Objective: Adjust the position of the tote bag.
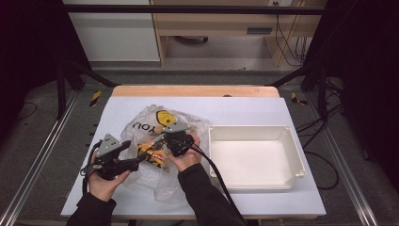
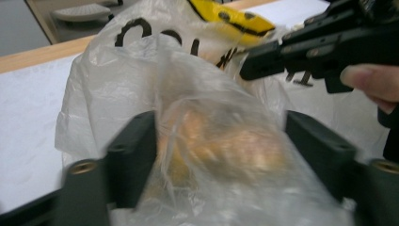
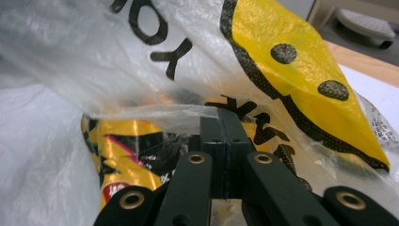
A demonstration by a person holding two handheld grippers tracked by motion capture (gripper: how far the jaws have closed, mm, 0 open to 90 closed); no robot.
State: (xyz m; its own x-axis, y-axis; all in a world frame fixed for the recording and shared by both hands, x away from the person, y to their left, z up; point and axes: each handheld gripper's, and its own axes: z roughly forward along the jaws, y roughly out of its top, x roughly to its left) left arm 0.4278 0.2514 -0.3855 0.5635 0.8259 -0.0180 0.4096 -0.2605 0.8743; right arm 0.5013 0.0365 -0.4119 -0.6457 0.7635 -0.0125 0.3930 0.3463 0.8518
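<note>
On white bench point(image 1: 263, 110): right hand-held gripper point(image 3: 220, 123) pinching thin translucent plastic bag point(image 3: 94, 66); left hand-held gripper point(image 2: 221, 141) open astride it.

Tray point(image 1: 294, 155): white, rectangular, shallow, open side up, on the right half of the table, near its front edge.
Table point(image 1: 263, 110): pale top with a wooden strip along the far edge.
Frame point(image 1: 197, 9): black bar across the top, dark struts slanting down at both sides.
Cables point(image 1: 289, 42): dark, hanging by the far wooden furniture; others lie on the floor at right.
Tape point(image 1: 95, 97): yellow-black marks, probably floor tape, beside both far table corners.
</note>
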